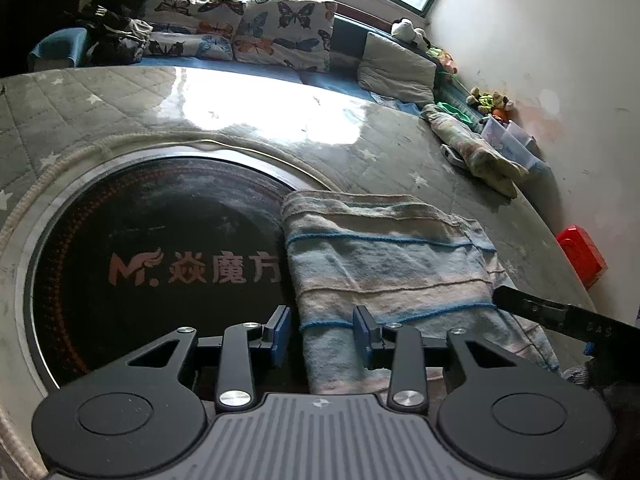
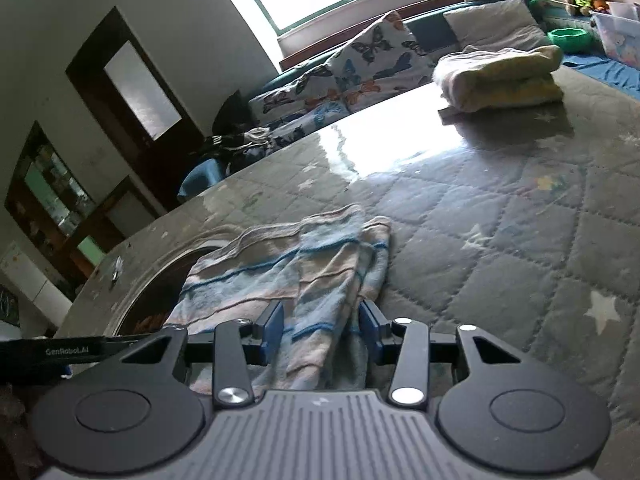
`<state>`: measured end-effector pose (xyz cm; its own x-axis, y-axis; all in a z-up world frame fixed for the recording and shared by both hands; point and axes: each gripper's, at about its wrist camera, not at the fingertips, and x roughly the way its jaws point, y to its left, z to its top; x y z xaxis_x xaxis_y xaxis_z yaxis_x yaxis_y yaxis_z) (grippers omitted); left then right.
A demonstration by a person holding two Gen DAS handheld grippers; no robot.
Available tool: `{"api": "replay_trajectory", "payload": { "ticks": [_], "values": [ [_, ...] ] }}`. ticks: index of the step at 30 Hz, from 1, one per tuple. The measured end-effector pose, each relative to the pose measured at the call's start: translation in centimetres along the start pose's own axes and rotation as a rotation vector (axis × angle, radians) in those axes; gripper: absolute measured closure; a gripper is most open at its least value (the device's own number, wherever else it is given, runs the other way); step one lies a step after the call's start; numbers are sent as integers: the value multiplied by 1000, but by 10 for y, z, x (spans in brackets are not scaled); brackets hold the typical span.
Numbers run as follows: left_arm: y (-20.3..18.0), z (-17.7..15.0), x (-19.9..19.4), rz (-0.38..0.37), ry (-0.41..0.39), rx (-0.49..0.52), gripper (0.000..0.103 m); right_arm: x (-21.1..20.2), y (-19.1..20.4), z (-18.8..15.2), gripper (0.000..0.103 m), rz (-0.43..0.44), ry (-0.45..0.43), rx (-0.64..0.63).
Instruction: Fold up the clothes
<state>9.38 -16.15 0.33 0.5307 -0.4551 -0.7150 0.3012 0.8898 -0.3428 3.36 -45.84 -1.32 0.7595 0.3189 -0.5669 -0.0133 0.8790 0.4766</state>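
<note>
The striped towel [image 1: 384, 264], faded blue, pink and grey, lies folded on the quilted table cover [image 1: 120, 104], its left part overlapping the round black cooktop [image 1: 160, 264]. The left gripper [image 1: 321, 330] has its blue-padded fingers apart over the towel's near left edge; the right gripper [image 2: 322, 330] straddles the near right edge, fingers apart. Only the right view shows a door [image 2: 136, 92]; only the left shows the cooktop's lettering. Beyond the cooktop lies another folded towel [image 2: 500, 76].
</note>
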Motion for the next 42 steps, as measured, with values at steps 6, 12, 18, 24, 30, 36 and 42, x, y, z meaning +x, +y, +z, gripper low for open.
{"api": "replay_trajectory", "payload": {
  "ticks": [6, 12, 18, 24, 30, 36, 42],
  "values": [
    [-1, -1, 2, -20, 13, -6, 74, -2, 0, -3, 82, 6, -3, 22],
    [-2, -1, -7, -35, -13, -5, 91, -14, 11, -5, 89, -1, -53, 6],
    [-12, -1, -23, -61, -48, 14, 93, -34, 23, -10, 90, -4, -101, -22],
    [-26, -2, -37, -89, -83, 42, 94, -56, 32, -13, 90, -18, -140, -54],
    [-46, 1, -46, -104, -111, 82, 94, -80, 36, -6, 90, -38, -188, -79],
    [-73, 14, -43, -102, -141, 140, 94, -97, 32, 12, 91, -77, -226, -109],
    [-97, 25, -26, -96, -139, 170, 94, -106, 20, 32, 91, -123, -240, -130]
  ]
}}
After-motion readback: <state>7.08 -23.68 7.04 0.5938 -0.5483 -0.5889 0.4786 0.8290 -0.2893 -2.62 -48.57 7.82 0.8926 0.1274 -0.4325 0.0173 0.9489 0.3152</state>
